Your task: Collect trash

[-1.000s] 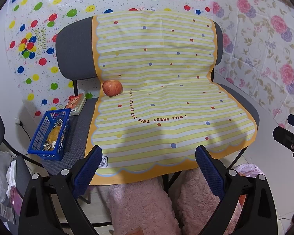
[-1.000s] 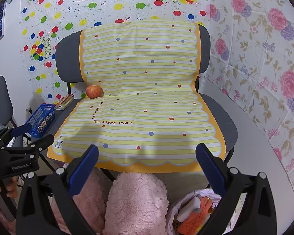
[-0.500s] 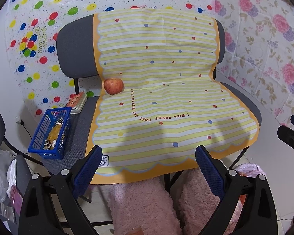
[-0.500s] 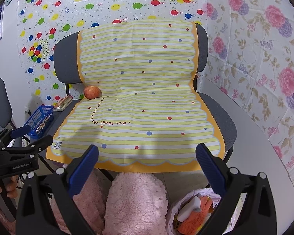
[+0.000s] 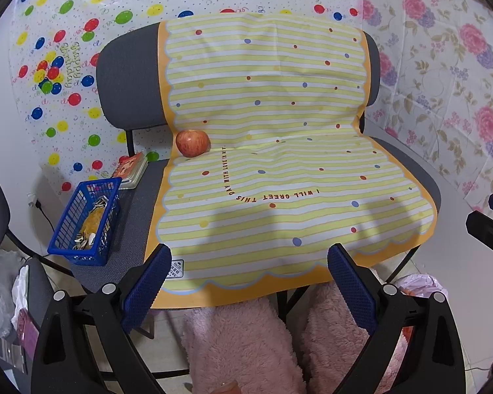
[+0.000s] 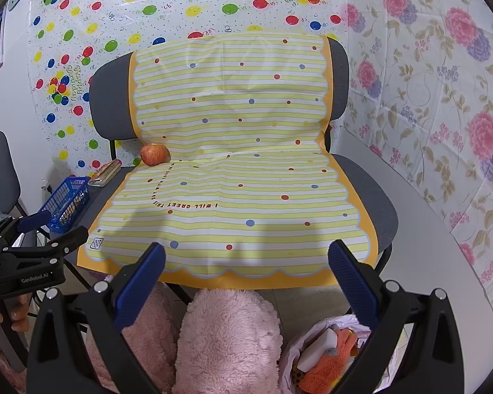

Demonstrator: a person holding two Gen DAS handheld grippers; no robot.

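Both your grippers, left gripper point(image 5: 249, 264) and right gripper point(image 6: 246, 261), hang released, empty. Red apple point(image 5: 192, 142) sits at the yellow striped plastic sheet's point(image 5: 279, 177) back-left corner. Only your right view shows the white trash bag point(image 6: 325, 351) below.

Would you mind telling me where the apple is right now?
The apple sits on the striped yellow sheet at the crease between the chair's seat and backrest, at the sheet's left edge in both wrist views, behind the blue basket.
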